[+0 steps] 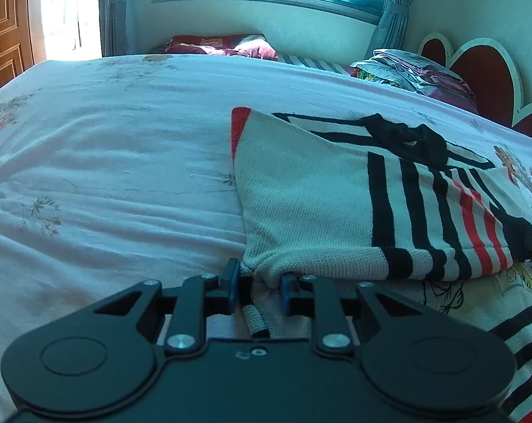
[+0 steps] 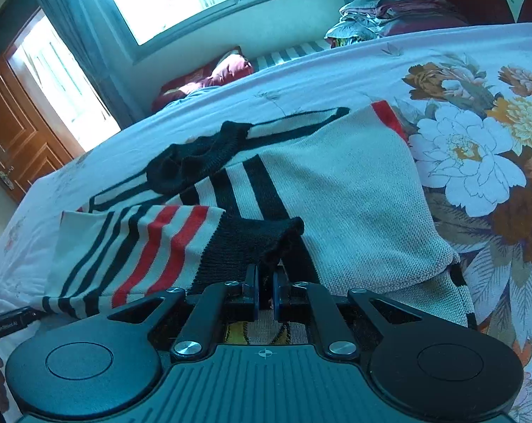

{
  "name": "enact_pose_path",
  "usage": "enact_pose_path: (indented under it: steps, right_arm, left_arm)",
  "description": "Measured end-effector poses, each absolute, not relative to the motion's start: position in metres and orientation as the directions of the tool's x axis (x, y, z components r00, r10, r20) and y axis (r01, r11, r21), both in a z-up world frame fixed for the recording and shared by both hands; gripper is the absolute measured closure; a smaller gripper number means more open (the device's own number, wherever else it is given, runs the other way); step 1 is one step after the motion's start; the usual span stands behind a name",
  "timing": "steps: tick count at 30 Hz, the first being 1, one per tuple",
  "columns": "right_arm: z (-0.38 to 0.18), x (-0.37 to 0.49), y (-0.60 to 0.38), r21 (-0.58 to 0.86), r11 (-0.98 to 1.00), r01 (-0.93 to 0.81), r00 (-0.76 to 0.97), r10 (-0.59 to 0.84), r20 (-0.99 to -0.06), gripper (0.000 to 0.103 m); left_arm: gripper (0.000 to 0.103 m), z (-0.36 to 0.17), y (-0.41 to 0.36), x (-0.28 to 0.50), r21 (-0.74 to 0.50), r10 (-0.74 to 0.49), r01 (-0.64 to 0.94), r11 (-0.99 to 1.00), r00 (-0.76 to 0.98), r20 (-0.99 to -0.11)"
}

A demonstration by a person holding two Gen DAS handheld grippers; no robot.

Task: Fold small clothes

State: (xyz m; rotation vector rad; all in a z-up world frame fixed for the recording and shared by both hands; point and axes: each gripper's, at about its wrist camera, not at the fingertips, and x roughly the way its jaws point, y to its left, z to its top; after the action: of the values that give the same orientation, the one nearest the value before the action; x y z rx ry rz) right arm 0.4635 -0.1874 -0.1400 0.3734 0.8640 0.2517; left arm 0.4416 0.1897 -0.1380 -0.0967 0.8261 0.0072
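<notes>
A cream knit sweater with black and red stripes and a black collar lies partly folded on the bed. In the left wrist view my left gripper is shut on a cream folded corner of it at its near left edge. In the right wrist view the sweater spreads ahead, its striped sleeve folded across the body. My right gripper is shut on the sleeve's black cuff. A cartoon print shows under the jaws.
A pink floral sheet covers the bed, with large printed flowers to the sweater's right. Folded bedding is stacked by the red heart headboard. A maroon pillow lies under the window; a wooden door stands at left.
</notes>
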Motion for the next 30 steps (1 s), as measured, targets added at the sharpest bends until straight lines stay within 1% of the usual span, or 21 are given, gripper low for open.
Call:
enact_pose_path:
  steps: [2, 3, 4, 6, 7, 8, 9, 10, 11, 12, 15, 17, 19, 20, 22, 25, 29, 30]
  right_arm:
    - [-0.14, 0.463, -0.191, 0.436, 0.898, -0.053, 0.628, 0.37, -0.685, 0.097]
    - [-0.14, 0.463, -0.191, 0.443, 0.895, -0.051, 0.626, 0.374, -0.684, 0.096]
    - [-0.138, 0.462, -0.193, 0.446, 0.894, -0.048, 0.625, 0.375, -0.684, 0.096]
    - [-0.132, 0.459, -0.198, 0.462, 0.886, -0.044, 0.634, 0.382, -0.672, 0.095]
    - [-0.129, 0.456, -0.201, 0.469, 0.882, -0.041, 0.643, 0.383, -0.664, 0.094]
    - [-0.127, 0.455, -0.204, 0.469, 0.882, -0.034, 0.649, 0.376, -0.661, 0.089]
    - [-0.126, 0.455, -0.206, 0.465, 0.885, -0.026, 0.653, 0.367, -0.663, 0.089]
    - [-0.126, 0.457, -0.21, 0.468, 0.883, -0.014, 0.657, 0.361, -0.661, 0.089]
    - [-0.127, 0.458, -0.213, 0.483, 0.875, 0.002, 0.66, 0.362, -0.658, 0.089]
    - [-0.13, 0.461, -0.217, 0.506, 0.862, 0.023, 0.662, 0.367, -0.654, 0.089]
    - [-0.136, 0.468, -0.222, 0.54, 0.839, 0.073, 0.671, 0.359, -0.648, 0.089]
    - [-0.135, 0.468, -0.225, 0.57, 0.816, 0.095, 0.685, 0.362, -0.633, 0.089]
    - [-0.133, 0.468, -0.224, 0.583, 0.806, 0.1, 0.695, 0.363, -0.62, 0.089]
    - [-0.134, 0.47, -0.222, 0.584, 0.805, 0.103, 0.694, 0.362, -0.622, 0.089]
    - [-0.138, 0.473, -0.22, 0.58, 0.806, 0.117, 0.697, 0.349, -0.627, 0.088]
    - [-0.144, 0.476, -0.217, 0.565, 0.809, 0.162, 0.704, 0.306, -0.64, 0.088]
    - [-0.145, 0.477, -0.198, 0.489, 0.851, 0.19, 0.717, 0.22, -0.662, 0.089]
    - [-0.145, 0.477, -0.192, 0.475, 0.86, 0.186, 0.718, 0.211, -0.663, 0.088]
  left_arm:
    - [0.082, -0.137, 0.19, 0.442, -0.08, -0.035, -0.036, 0.996, 0.676, -0.736]
    - [0.08, -0.136, 0.19, 0.441, -0.084, -0.044, -0.027, 0.996, 0.675, -0.737]
    - [0.074, -0.134, 0.192, 0.441, -0.092, -0.059, -0.013, 0.996, 0.671, -0.739]
    - [0.071, -0.13, 0.198, 0.433, -0.112, -0.086, 0.005, 0.994, 0.675, -0.732]
    - [0.068, -0.125, 0.202, 0.427, -0.122, -0.095, 0.01, 0.993, 0.688, -0.72]
    - [0.067, -0.119, 0.208, 0.421, -0.142, -0.111, 0.016, 0.99, 0.706, -0.699]
    - [0.062, -0.114, 0.213, 0.417, -0.162, -0.121, 0.013, 0.987, 0.724, -0.68]
    - [0.052, -0.109, 0.217, 0.418, -0.176, -0.123, 0.006, 0.984, 0.737, -0.664]
    - [0.046, -0.105, 0.219, 0.421, -0.185, -0.123, 0.002, 0.983, 0.751, -0.648]
    - [0.035, -0.102, 0.221, 0.428, -0.191, -0.121, -0.003, 0.982, 0.765, -0.633]
    - [0.035, -0.097, 0.228, 0.467, -0.254, -0.159, 0.001, 0.967, 0.782, -0.602]
    - [0.039, -0.097, 0.233, 0.497, -0.305, -0.21, 0.023, 0.952, 0.775, -0.597]
    - [0.054, -0.103, 0.233, 0.524, -0.297, -0.229, 0.048, 0.954, 0.755, -0.615]
    - [0.055, -0.109, 0.234, 0.538, -0.29, -0.238, 0.06, 0.955, 0.738, -0.632]
    - [0.056, -0.121, 0.236, 0.559, -0.3, -0.267, 0.078, 0.951, 0.701, -0.662]
    - [0.056, -0.134, 0.235, 0.576, -0.268, -0.266, 0.103, 0.958, 0.672, -0.691]
    - [0.059, -0.141, 0.236, 0.584, -0.256, -0.284, 0.141, 0.956, 0.66, -0.696]
    - [0.061, -0.142, 0.237, 0.586, -0.258, -0.292, 0.15, 0.954, 0.656, -0.696]
